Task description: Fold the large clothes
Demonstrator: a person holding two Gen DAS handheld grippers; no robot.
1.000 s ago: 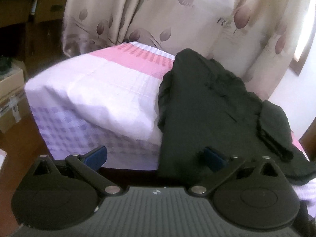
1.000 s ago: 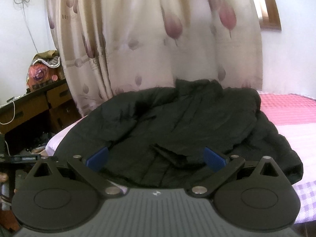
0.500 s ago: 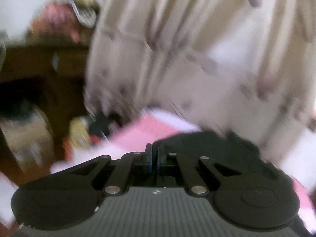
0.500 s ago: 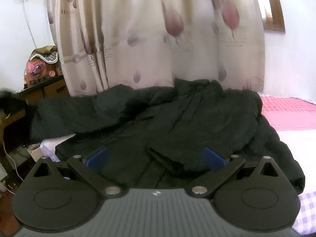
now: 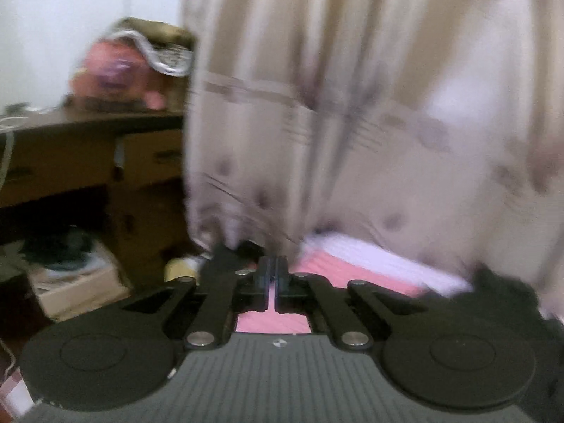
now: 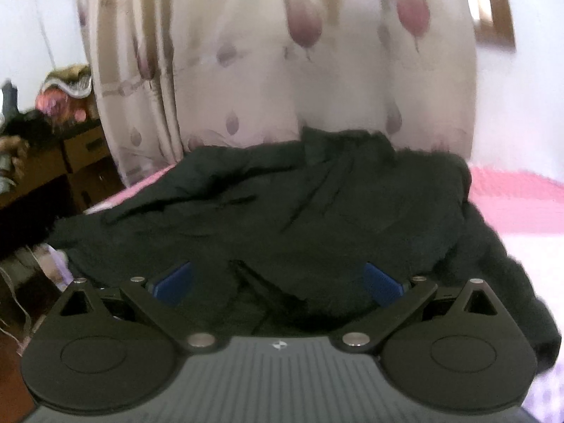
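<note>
A large black padded jacket (image 6: 317, 218) lies crumpled on a bed with a pink and white sheet (image 6: 521, 204). My right gripper (image 6: 278, 282) hangs low over the jacket's near edge. It is open, and its blue pads (image 6: 172, 282) stand wide apart with only loose cloth below them. My left gripper (image 5: 272, 271) is shut and raised above the bed's pink corner (image 5: 335, 275). A thin light slit shows between its fingers and no cloth is visible there. Only a dark bit of the jacket (image 5: 493, 299) shows at the lower right of the blurred left wrist view.
Beige curtains with a leaf print (image 6: 299, 70) hang behind the bed. A dark wooden desk with drawers (image 5: 105, 155) stands to the left with a pink bundle (image 5: 116, 74) on top. Cardboard boxes (image 5: 70, 278) sit on the floor beside it. A window frame (image 6: 493, 17) is at the upper right.
My left gripper has shut and risen, and its view has swung from the bed's side to the curtain and desk. The jacket's left side was stretched out leftward, then dropped back. The right gripper edged closer, still open.
</note>
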